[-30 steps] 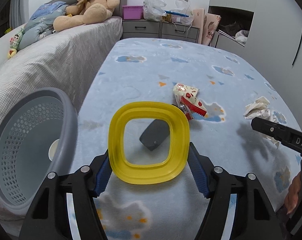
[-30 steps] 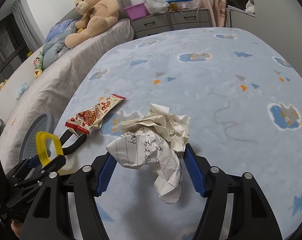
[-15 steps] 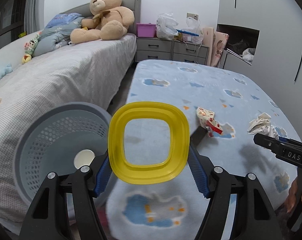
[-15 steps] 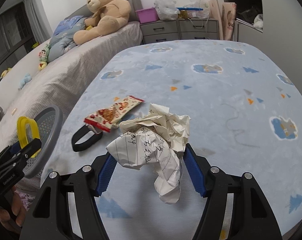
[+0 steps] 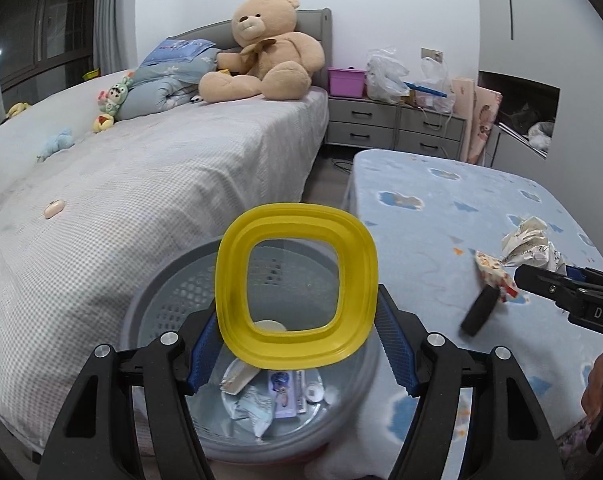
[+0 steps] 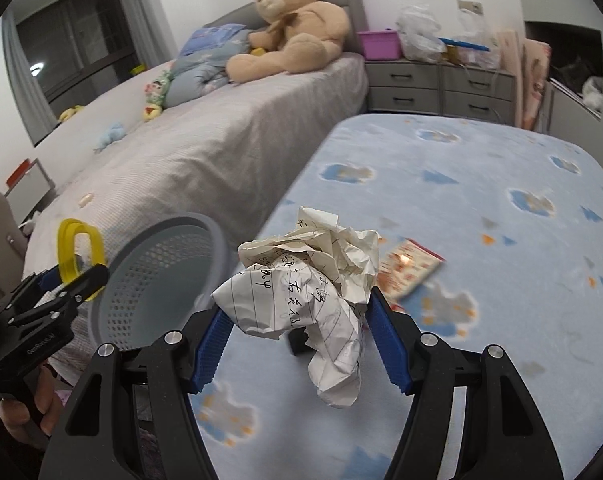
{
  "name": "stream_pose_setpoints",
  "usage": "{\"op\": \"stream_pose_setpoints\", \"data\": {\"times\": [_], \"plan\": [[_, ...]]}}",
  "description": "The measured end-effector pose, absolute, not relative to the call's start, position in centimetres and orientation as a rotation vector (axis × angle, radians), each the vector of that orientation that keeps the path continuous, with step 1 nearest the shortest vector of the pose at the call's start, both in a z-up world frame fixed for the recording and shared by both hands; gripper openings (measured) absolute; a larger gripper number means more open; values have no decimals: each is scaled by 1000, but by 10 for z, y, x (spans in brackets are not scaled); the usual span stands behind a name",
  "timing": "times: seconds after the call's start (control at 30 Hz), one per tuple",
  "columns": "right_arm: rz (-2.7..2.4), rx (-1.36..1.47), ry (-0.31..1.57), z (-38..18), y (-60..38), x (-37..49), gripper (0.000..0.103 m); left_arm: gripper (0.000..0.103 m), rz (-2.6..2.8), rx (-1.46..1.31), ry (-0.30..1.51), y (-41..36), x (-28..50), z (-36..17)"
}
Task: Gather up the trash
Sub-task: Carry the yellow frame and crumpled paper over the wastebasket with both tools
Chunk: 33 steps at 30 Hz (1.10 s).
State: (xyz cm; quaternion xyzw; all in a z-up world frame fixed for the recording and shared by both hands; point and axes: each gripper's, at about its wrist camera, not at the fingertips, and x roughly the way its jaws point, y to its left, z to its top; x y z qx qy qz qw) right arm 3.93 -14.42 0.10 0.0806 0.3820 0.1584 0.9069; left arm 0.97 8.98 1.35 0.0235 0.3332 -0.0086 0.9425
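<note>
My left gripper (image 5: 297,344) is shut on a yellow plastic ring (image 5: 297,284) and holds it above the grey perforated trash basket (image 5: 169,300), which has wrappers at its bottom. My right gripper (image 6: 301,344) is shut on a crumpled sheet of lined paper (image 6: 305,292) and holds it above the blue patterned mat (image 6: 481,240), right of the basket (image 6: 153,280). A red and cream snack wrapper (image 6: 409,270) and a black band (image 5: 479,310) lie on the mat. The left gripper with the yellow ring (image 6: 79,252) shows at the left of the right wrist view.
A grey bed (image 5: 141,184) with a large teddy bear (image 5: 269,52) and small toys stands left of the basket. A grey dresser (image 5: 393,128) with bags and a pink box is at the back. A wardrobe (image 5: 541,80) stands on the right.
My left gripper has carried the yellow ring left, from over the mat to above the basket. My right gripper has moved left toward the basket with the paper.
</note>
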Motion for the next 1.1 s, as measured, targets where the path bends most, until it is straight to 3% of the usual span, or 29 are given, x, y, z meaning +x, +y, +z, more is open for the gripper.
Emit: {"op": "stream_pose_setpoints", "data": {"times": [0.83,1.1], "plan": [[539,76,876,-29,-2,84,65,67,132,-58,799,187,33,-29],[559,66,870,-27,9,85,72,71,160,-72,797,197,29,-29]]}}
